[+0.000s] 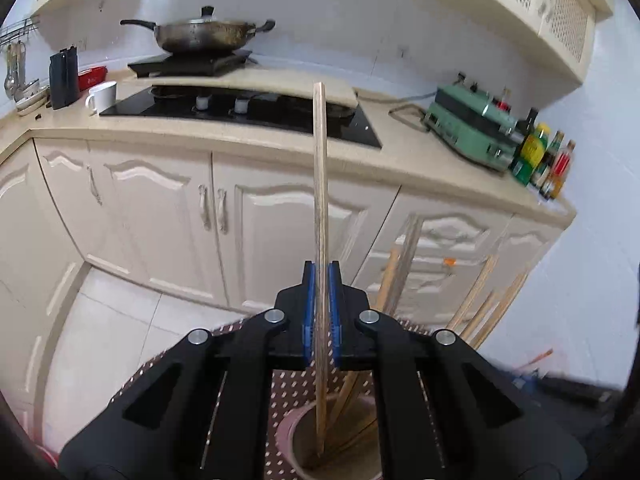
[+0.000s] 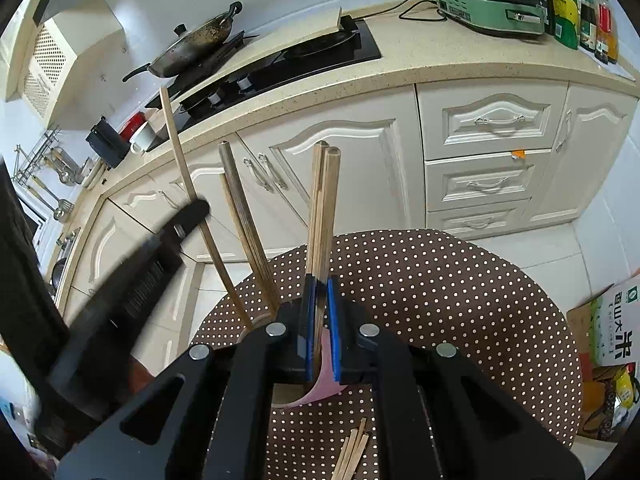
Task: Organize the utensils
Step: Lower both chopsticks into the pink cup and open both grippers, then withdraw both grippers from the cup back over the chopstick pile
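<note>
Both sets of jaws are clenched: my left gripper pinches a single chopstick between its blue pads, and my right gripper clamps the pink rim of the holder cup, together with a chopstick bundle that rises between its pads. In the left wrist view, the lower tip of the held chopstick is already inside the mouth of the holder cup, which stands on the polka-dot stool directly beneath the gripper. Other chopsticks lean against the cup's inner wall. In my judgement the step in hand is insertion, and it is nearly done. To do it well, I lower the stick along its own axis until the tip seats at the bottom, release only then, and keep the right grip firm so the cup does not tip. The main risk is the stick snagging on the leaning ones. Several loose chopsticks lie on the stool just beside the cup, awaiting collection. Beyond the stool stand the cream cabinets, then the counter with the black hob, a wok and a green appliance.
</note>
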Demonstrator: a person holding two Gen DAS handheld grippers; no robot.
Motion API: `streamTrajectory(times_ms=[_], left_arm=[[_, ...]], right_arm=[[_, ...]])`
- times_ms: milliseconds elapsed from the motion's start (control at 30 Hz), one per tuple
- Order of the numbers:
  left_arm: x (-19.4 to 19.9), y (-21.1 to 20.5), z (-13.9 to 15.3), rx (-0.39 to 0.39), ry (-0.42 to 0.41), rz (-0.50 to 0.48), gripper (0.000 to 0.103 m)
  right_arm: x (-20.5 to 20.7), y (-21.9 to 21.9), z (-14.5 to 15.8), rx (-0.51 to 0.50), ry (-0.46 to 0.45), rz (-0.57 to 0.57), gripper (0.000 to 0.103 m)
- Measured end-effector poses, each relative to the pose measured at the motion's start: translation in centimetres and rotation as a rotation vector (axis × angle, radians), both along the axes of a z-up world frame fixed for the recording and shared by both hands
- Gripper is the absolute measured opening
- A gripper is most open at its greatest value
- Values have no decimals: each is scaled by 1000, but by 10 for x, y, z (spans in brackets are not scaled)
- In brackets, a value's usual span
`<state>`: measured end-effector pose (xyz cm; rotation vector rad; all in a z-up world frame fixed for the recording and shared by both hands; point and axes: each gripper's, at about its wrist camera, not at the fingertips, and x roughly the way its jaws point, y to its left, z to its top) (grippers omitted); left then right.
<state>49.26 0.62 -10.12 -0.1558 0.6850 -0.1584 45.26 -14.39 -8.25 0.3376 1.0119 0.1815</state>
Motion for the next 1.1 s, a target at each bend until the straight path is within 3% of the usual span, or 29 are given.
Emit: streamTrajectory(times_ms=[367,467,533,733,1100], left_arm=[[-24,14,-28,23,110,1,7],[-30,19,-25,9,112,-8,8],[-34,20,-23,27,109,-10,8],[-44,20,-22,56,149,-46,8],[-73,23,-13,85,165,-62,8]], right_arm=[[-1,6,-2,29,23,11,9],[-4,6,0,27,27,13,17],[-8,5,0,17,28,8,35],[-22,3,6,-23,15,8,58],[-58,0,12,-78,13,17,73]])
